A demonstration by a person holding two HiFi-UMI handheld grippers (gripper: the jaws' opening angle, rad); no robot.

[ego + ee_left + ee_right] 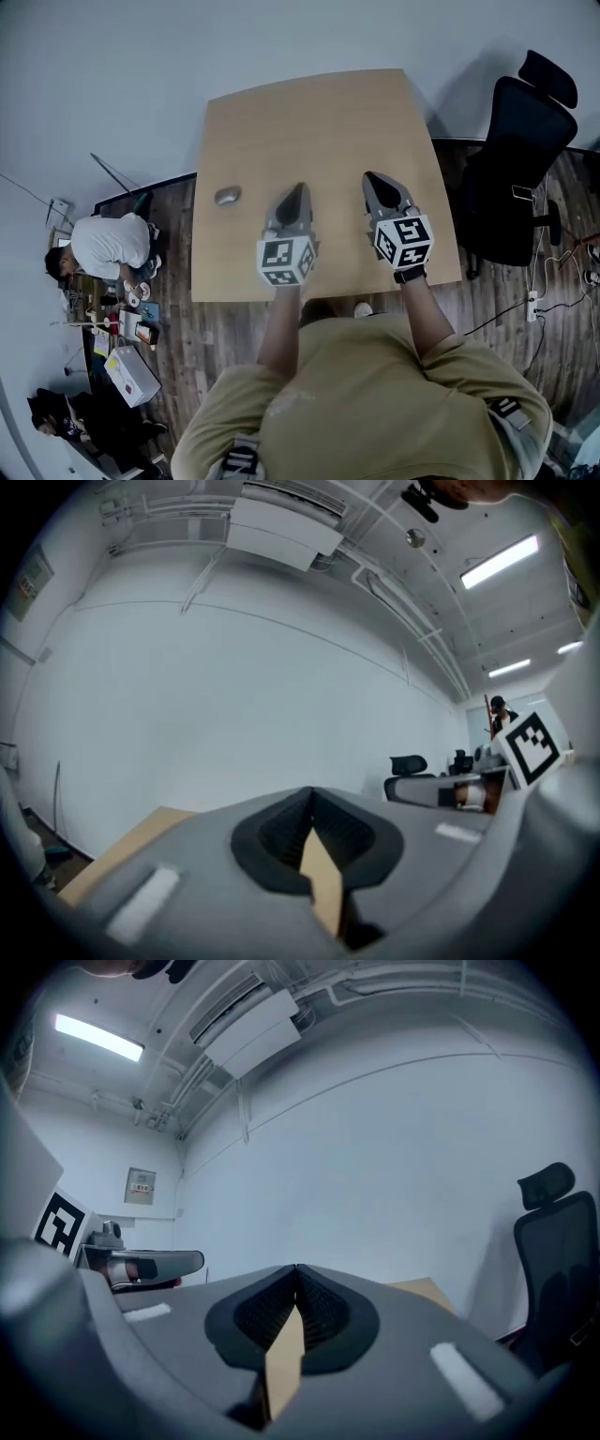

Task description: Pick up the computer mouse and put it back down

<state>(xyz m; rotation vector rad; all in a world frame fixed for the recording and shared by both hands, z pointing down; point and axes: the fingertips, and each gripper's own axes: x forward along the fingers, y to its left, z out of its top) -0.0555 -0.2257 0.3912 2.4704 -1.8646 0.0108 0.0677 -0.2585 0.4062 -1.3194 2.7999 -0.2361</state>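
A small grey computer mouse [228, 196] lies on the light wooden table [319, 122] near its left edge. My left gripper [298, 188] hangs over the table to the right of the mouse and apart from it, its jaws meeting at the tips [312, 790] with nothing between them. Further right, my right gripper [372, 177] is also over the table, jaws closed tip to tip [296, 1267] and empty. Both point level, away from me. Neither gripper view shows the mouse.
A black office chair [516, 159] stands off the table's right side. On the wooden floor at the left a person [103, 248] crouches among boxes and small items [131, 370]. White walls fill both gripper views.
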